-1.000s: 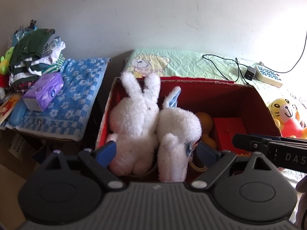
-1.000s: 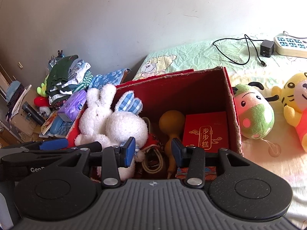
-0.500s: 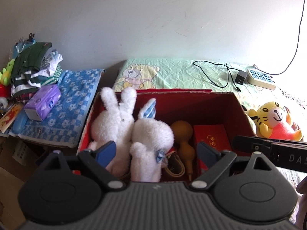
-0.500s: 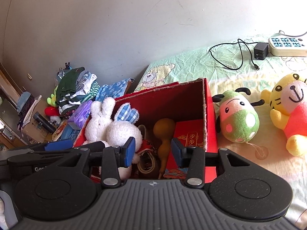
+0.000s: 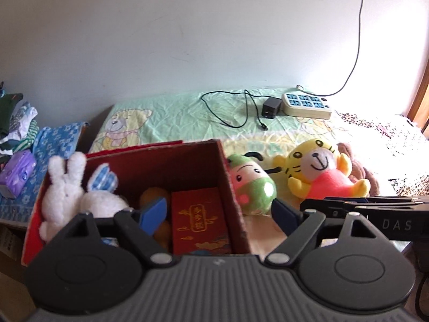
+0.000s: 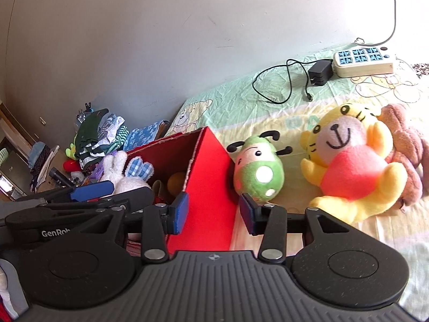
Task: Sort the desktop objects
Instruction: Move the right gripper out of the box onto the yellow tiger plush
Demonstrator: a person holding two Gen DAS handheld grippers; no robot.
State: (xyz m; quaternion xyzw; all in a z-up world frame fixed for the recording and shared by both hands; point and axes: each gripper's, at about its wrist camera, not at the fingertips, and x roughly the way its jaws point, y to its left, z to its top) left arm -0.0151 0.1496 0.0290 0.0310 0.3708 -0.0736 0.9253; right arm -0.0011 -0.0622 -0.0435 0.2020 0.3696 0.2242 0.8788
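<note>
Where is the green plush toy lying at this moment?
In both wrist views the green plush toy lies on the bedsheet, outside the red box against its right wall, with the yellow tiger plush on its other side.

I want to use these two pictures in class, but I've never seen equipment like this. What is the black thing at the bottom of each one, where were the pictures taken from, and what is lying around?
Each picture comes from a wide-angle camera mounted on a hand-held gripper, a two-fingered tong a person carries in each hand. The black ribbed shape at the bottom is the tool's own body.

In the left view, the left gripper is open and holds nothing. In the right view, the right gripper is open and empty too.

On the bed sheet stands a red box holding a white rabbit and a red packet. Outside, to its right, lie a green plush and a yellow tiger. Further back are a power strip and a charger.
</note>
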